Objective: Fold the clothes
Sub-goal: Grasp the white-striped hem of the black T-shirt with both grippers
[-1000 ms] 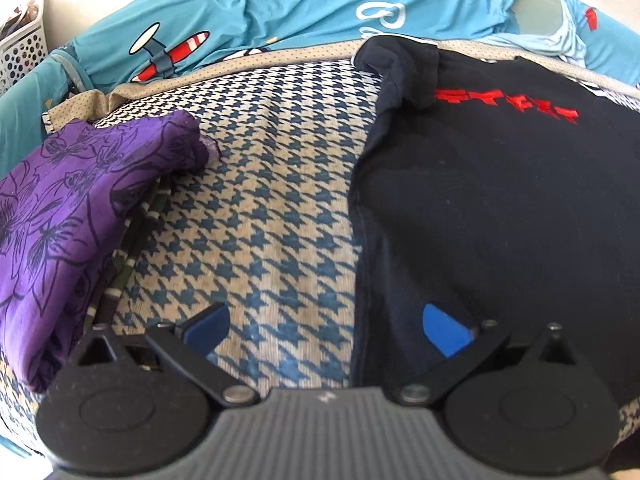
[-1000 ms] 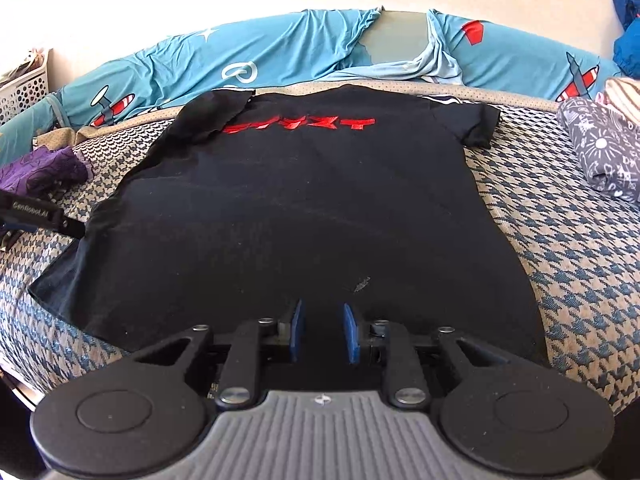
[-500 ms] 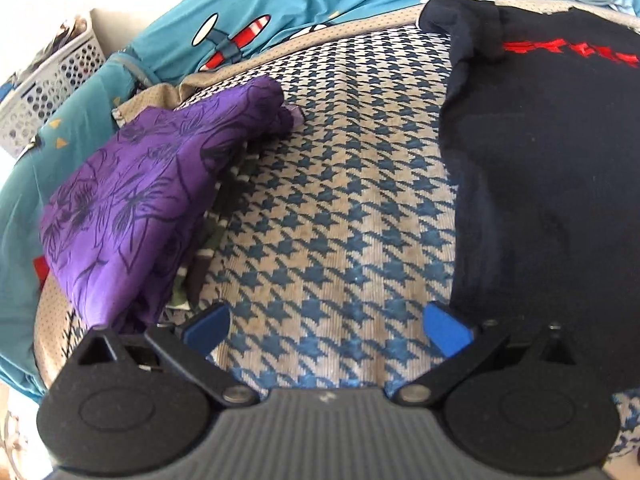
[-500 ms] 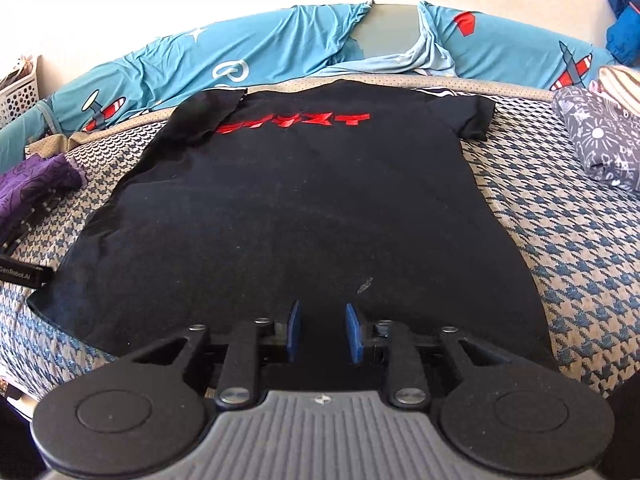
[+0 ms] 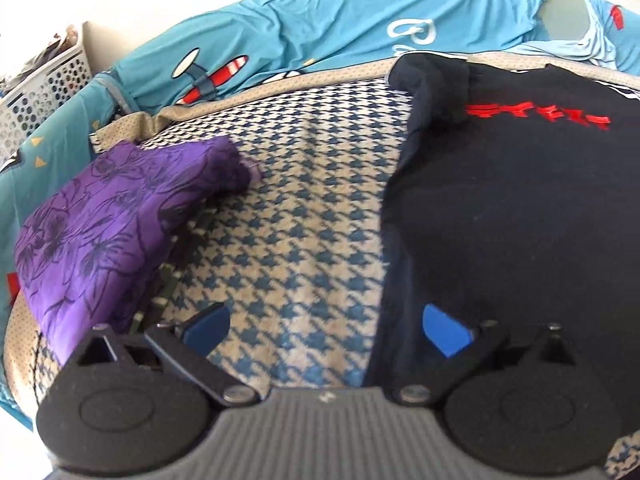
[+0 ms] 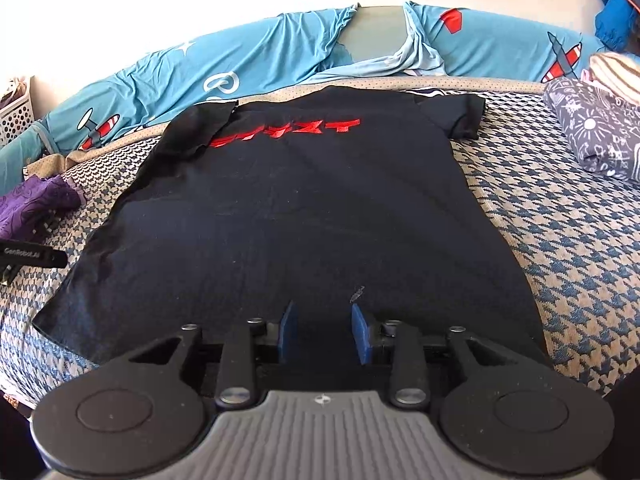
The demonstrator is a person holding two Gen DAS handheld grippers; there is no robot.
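Lying flat on the bed (image 6: 560, 248), the black shirt (image 6: 304, 216) runs lengthwise straight away from the right gripper (image 6: 322, 334), collar end far, hem nearest. This gripper sits at mid-hem, the nearer one for a hem grasp. Its jaws have just been opening; they stand partly apart, cloth beneath them, nothing pinched. The left gripper (image 5: 326, 330) straddles the shirt's left edge, spread wide and empty. A folded purple garment (image 5: 116, 232) lies beyond that edge.
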